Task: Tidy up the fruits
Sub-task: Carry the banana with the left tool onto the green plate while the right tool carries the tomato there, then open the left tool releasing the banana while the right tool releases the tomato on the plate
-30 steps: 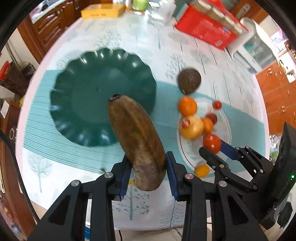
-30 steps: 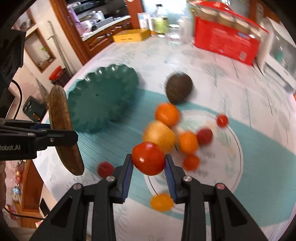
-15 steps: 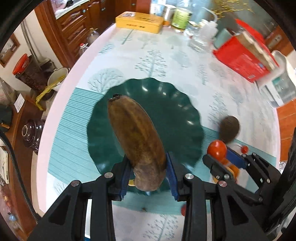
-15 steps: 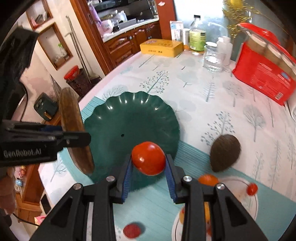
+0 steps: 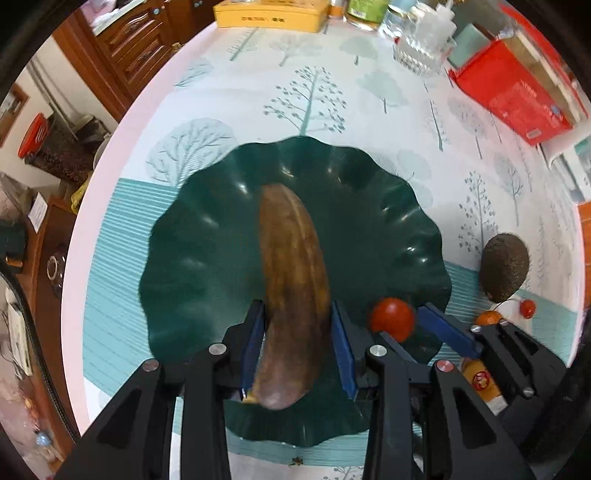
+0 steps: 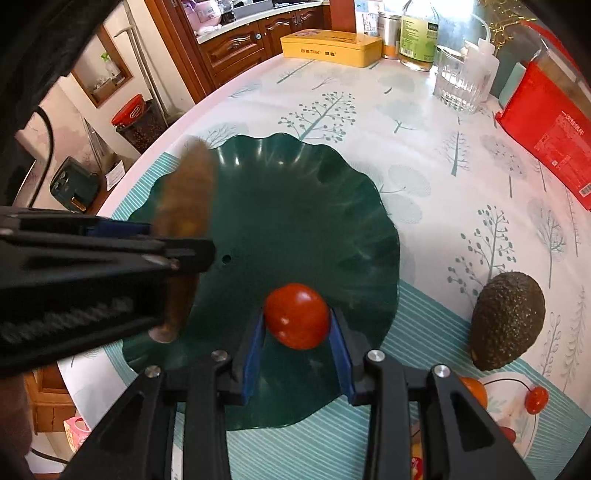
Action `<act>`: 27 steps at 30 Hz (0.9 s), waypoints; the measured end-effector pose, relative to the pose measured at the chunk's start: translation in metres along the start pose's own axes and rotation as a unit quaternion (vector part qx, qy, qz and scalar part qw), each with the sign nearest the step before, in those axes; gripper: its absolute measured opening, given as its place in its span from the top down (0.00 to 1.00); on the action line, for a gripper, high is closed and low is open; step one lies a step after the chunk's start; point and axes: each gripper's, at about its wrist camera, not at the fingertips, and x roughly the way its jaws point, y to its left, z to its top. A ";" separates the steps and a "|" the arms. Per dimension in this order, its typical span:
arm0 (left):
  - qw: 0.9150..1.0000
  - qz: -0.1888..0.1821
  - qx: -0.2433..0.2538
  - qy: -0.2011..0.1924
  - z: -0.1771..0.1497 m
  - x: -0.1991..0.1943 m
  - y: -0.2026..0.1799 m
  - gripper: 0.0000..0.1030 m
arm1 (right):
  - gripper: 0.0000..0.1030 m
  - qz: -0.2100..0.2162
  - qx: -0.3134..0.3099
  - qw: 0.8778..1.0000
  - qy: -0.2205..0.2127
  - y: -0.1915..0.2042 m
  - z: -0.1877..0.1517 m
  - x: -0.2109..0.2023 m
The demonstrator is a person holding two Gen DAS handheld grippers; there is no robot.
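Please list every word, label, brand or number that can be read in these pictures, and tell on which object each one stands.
No text can be read with certainty.
Yellow tin box: dark printed characters on its side, too small to read.
Red carton: white characters, fine print and a barcode, too blurred to read.
Bottle with green label: print too small to read.
Fruit sticker: red mark, unreadable.

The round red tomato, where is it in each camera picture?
Left wrist view: the round red tomato sits at lower right, between the right gripper's blue pads, just right of the brown overripe banana.
Right wrist view: it is at lower centre, between those opening blue pads.
Shared landmark: the dark green scalloped plate lies under it in both.
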 end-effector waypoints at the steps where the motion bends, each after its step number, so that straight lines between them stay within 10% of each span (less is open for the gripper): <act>1: 1.000 0.003 0.004 -0.001 0.000 0.002 -0.002 0.66 | 0.57 0.000 0.003 1.000 -0.002 -0.001 0.000 -0.002; 12: 0.999 0.021 0.021 -0.037 -0.013 -0.014 -0.009 0.36 | 0.45 -0.011 0.014 1.000 -0.019 -0.010 -0.006 -0.017; 27: 0.995 0.045 0.034 -0.081 -0.053 -0.059 -0.005 0.32 | 0.45 -0.029 0.029 0.999 -0.036 -0.010 -0.020 -0.053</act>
